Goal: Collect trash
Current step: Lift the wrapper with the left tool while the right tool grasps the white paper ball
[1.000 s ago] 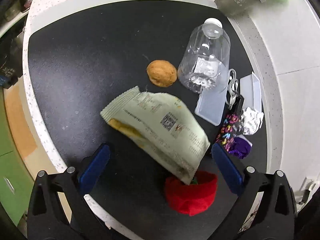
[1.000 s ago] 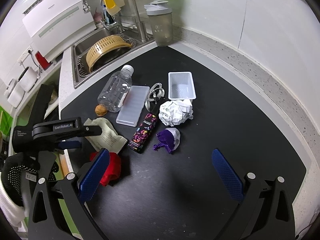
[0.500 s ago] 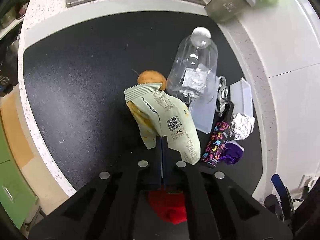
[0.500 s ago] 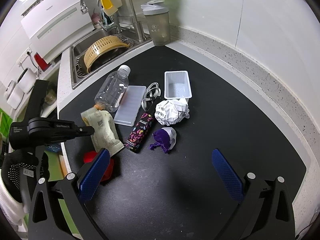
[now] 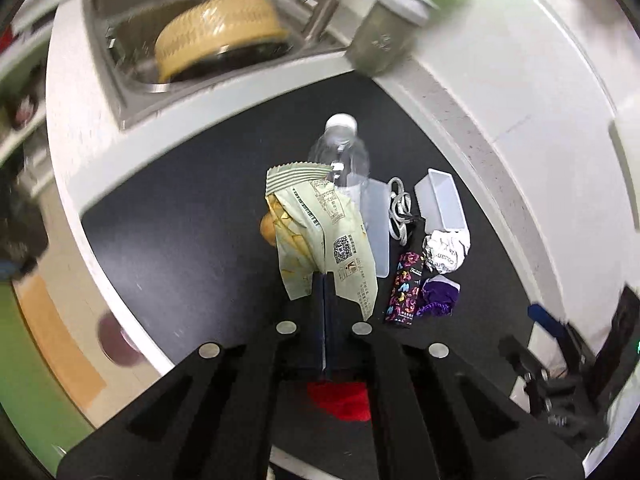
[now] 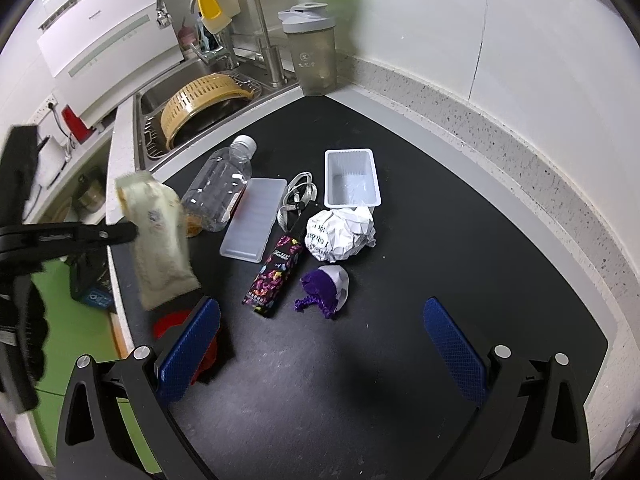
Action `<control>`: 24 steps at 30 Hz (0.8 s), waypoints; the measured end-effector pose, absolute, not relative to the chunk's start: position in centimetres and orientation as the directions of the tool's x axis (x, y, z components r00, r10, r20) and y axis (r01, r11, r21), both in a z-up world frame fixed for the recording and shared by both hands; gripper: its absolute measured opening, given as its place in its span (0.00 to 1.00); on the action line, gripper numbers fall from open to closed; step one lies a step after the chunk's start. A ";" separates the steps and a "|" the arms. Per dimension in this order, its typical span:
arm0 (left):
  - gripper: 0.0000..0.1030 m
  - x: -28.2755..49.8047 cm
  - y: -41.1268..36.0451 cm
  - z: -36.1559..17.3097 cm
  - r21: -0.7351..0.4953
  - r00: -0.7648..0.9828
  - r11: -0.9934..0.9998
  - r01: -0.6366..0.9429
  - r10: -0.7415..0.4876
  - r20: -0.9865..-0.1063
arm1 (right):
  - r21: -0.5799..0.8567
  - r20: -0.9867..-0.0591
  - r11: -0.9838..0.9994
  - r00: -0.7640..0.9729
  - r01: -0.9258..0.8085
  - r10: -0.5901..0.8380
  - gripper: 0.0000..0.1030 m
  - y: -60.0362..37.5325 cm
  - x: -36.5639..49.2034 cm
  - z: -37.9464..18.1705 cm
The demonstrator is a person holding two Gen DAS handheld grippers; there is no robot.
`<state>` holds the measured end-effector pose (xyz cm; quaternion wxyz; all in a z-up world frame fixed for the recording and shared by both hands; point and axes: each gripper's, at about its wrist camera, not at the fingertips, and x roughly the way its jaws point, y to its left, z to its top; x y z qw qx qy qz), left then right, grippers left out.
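Fingers of the left gripper (image 5: 324,280) are pressed together on the lower edge of a pale green snack bag (image 5: 320,232), which hangs lifted above the black mat (image 5: 180,208) near its left side; from the right wrist view the same bag (image 6: 158,236) dangles from the black tongs over the counter's edge. The right gripper (image 6: 320,344) is spread wide and holds nothing, its blue pads (image 6: 188,348) hovering above bare mat near the front. A red object (image 6: 176,328) lies on the mat beside its left pad, below the bag. Farther out rest a purple knitted item (image 6: 324,288), a dark patterned wrapper (image 6: 276,276), and a crumpled paper ball (image 6: 340,234) just beside them. Behind those sit a frosted flat lid (image 6: 256,220), a clear plastic bottle (image 6: 220,190) lying on its side, a white plastic tray (image 6: 352,178), and a grey cord loop (image 6: 298,196). A brown round item (image 5: 267,229) peeks out beside the bag. Beyond the mat, a yellow colander (image 6: 208,100) sits in the sink (image 6: 152,100), and a grey shaker cup (image 6: 312,48) stands by the wall.
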<state>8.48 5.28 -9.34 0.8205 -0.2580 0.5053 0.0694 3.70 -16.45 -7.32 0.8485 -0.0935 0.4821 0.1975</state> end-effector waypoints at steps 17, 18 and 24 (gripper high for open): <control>0.00 8.2 4.9 -6.2 -0.210 0.518 0.943 -0.258 -0.049 -0.854 | -0.027 -0.901 0.934 0.412 -0.357 0.132 0.94 -15.1 12.4 -13.0; 0.00 8.1 4.9 -6.3 -0.211 0.518 0.943 -0.257 -0.050 -0.854 | -0.019 -0.904 0.934 0.405 -0.358 0.137 0.92 -15.0 12.6 -13.3; 0.00 8.2 5.0 -6.5 -0.220 0.518 0.941 -0.255 -0.059 -0.853 | 0.019 -0.921 0.928 0.355 -0.372 0.161 0.50 -14.8 13.2 -14.4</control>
